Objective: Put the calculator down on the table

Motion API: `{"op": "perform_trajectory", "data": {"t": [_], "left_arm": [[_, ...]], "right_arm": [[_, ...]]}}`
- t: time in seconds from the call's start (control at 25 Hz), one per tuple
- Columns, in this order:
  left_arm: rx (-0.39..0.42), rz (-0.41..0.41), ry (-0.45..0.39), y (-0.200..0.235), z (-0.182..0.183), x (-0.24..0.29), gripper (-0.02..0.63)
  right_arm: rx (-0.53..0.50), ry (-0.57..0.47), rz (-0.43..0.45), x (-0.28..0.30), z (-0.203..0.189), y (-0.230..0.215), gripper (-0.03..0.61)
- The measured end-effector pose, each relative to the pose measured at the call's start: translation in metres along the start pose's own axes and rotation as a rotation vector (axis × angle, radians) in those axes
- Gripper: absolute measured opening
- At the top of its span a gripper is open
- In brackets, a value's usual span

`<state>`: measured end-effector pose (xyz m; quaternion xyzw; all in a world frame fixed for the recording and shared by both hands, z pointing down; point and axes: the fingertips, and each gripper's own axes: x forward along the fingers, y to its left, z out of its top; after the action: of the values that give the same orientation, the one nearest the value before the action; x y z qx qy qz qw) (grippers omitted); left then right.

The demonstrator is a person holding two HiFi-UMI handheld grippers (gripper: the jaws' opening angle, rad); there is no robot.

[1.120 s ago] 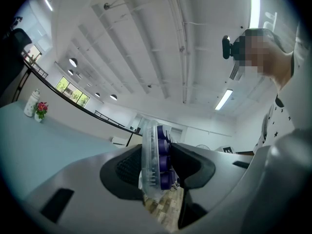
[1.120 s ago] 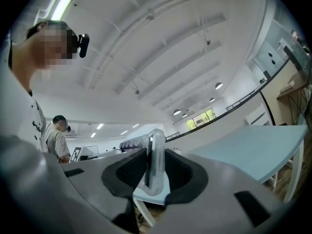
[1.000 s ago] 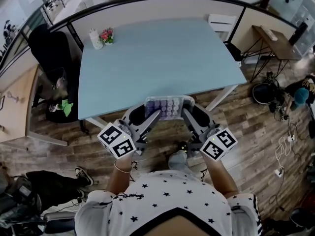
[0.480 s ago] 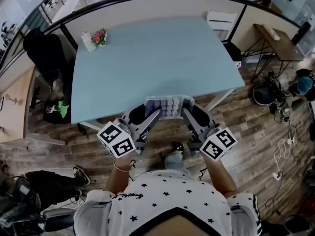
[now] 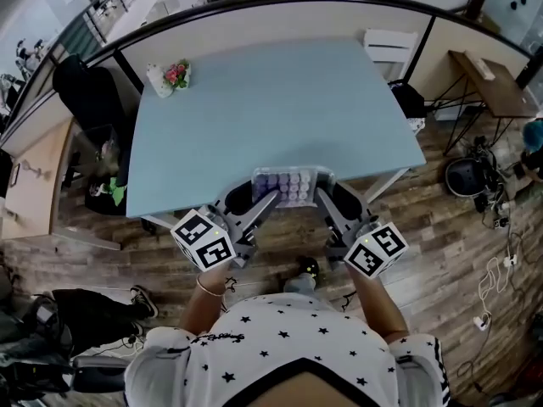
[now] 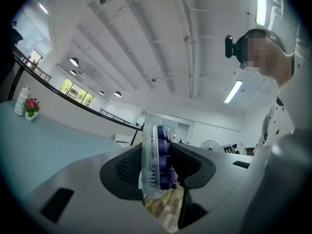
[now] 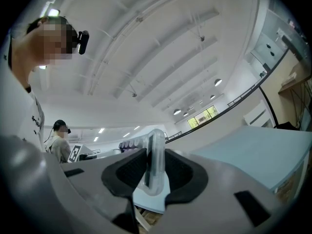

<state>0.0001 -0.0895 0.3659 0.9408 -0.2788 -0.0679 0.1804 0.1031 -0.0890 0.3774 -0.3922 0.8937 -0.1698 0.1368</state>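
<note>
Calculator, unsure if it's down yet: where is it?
Head view, centre: the calculator is held between the left gripper and right gripper, at the near edge of the blue table.

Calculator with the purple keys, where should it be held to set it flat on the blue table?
By its two short ends, with one gripper coming in from each side. The calculator is a thin, wide slab lying keys-up. The left gripper and right gripper each pinch an end across its thickness, which holds it level at the table's near edge.
</note>
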Motion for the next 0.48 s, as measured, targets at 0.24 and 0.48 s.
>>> {"op": "perform_trajectory", "data": {"t": [0.24,0.48], "left_arm": [[0.011,0.045,-0.008,0.006,0.005,0.009,0.186],[0.008,0.056,-0.031,0.015,0.009,0.026,0.186]], "right_arm": [[0.005,0.002,0.044,0.01,0.005,-0.012,0.098],[-0.01,0.01,0.059,0.018,0.015,-0.029,0.098]]}}
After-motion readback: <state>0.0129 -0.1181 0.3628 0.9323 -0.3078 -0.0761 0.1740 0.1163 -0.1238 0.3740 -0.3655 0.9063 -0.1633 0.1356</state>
